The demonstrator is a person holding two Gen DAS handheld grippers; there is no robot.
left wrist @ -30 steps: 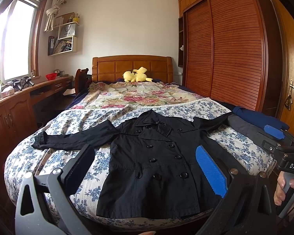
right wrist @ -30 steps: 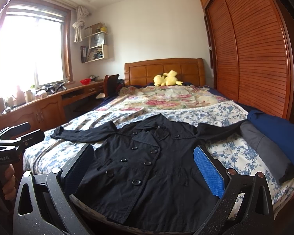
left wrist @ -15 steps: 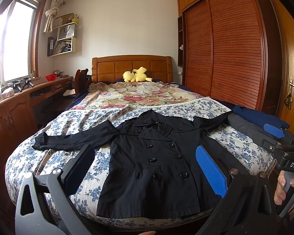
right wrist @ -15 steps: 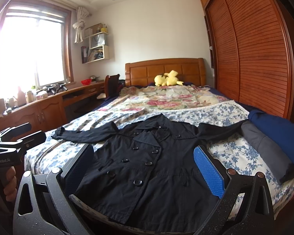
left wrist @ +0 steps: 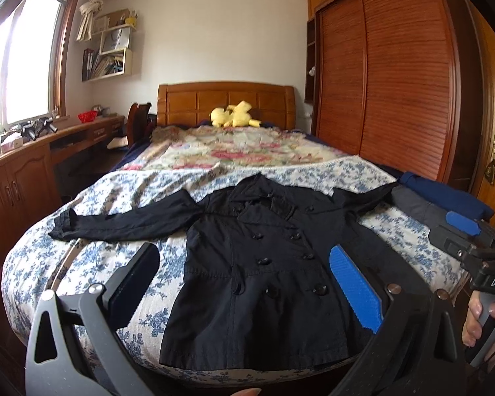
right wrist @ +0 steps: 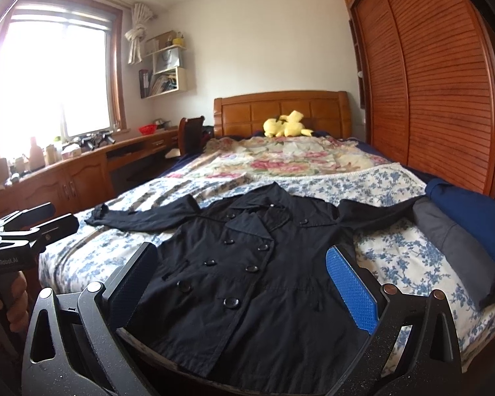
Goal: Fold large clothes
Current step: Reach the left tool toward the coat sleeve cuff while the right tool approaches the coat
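A black double-breasted coat point(left wrist: 264, 264) lies flat and face up on the foot of the bed, sleeves spread to both sides; it also shows in the right wrist view point(right wrist: 247, 274). My left gripper point(left wrist: 244, 287) is open and empty, held above the coat's hem at the bed's front edge. My right gripper point(right wrist: 241, 283) is open and empty, held over the coat's lower right part. Each gripper shows at the edge of the other's view: the right one point(left wrist: 468, 241) and the left one point(right wrist: 33, 224).
The bed has a blue floral cover point(left wrist: 92, 254) and a flowered quilt point(left wrist: 234, 148) further back. Folded blue and grey clothes point(right wrist: 465, 227) lie at the right edge. A yellow plush toy point(left wrist: 234, 118) sits by the headboard. A wooden desk point(left wrist: 23, 165) runs along the left, a wardrobe point(left wrist: 396, 76) along the right.
Almost nothing has moved. Both grippers stay open over the coat's lower part, with only a slight drift of the views.
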